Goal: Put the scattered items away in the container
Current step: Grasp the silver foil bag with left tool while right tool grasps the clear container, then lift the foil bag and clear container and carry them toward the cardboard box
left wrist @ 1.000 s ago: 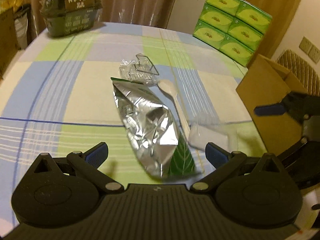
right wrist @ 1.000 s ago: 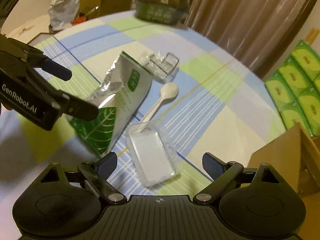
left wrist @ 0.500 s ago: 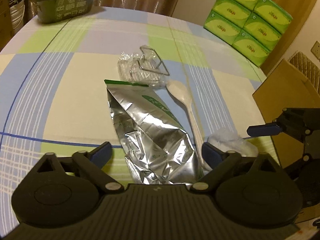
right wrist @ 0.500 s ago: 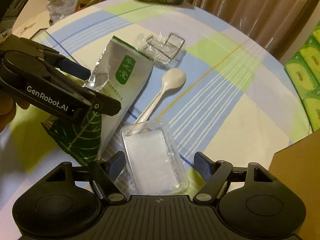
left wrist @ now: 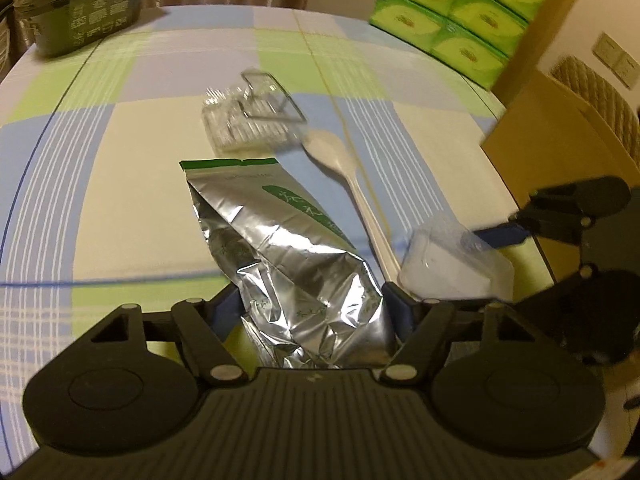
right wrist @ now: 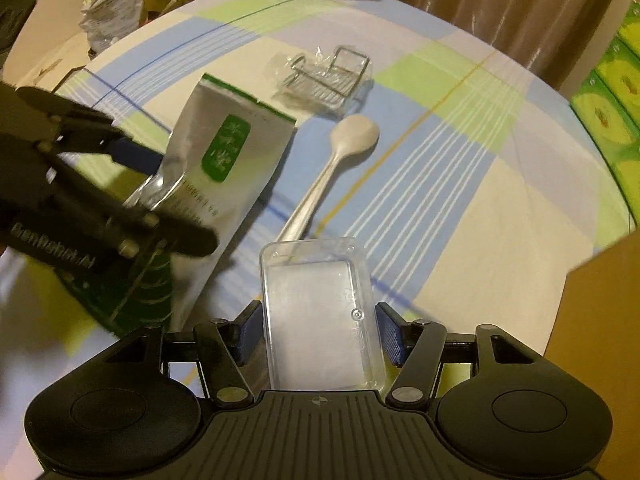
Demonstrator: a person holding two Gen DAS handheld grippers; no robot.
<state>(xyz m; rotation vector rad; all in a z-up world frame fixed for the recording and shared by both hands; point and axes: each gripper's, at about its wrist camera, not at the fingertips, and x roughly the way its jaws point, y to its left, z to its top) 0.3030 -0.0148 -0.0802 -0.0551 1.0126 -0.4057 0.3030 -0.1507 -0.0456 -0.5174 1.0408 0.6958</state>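
A crinkled silver foil bag (left wrist: pixel 280 248) with green print lies on the checked tablecloth; it also shows in the right wrist view (right wrist: pixel 216 168). My left gripper (left wrist: pixel 312 312) has closed in on the bag's near end, its blue pads against the foil. A clear plastic tray (right wrist: pixel 316 312) sits between the pads of my right gripper (right wrist: pixel 316 332), which touch its sides; the tray also shows in the left wrist view (left wrist: pixel 452 264). A white spoon (right wrist: pixel 336 168) and a small wire rack in clear wrap (right wrist: pixel 324 78) lie farther out.
A brown cardboard box (left wrist: pixel 560 136) stands at the table's right edge, also seen in the right wrist view (right wrist: pixel 600 320). Stacked green tissue boxes (left wrist: pixel 456 12) stand behind it. A dark green packaged container (left wrist: pixel 80 16) sits at the far left of the table.
Both grippers moved forward and down and narrowed. The left one came around the bag's near end; the right one came around the clear tray.
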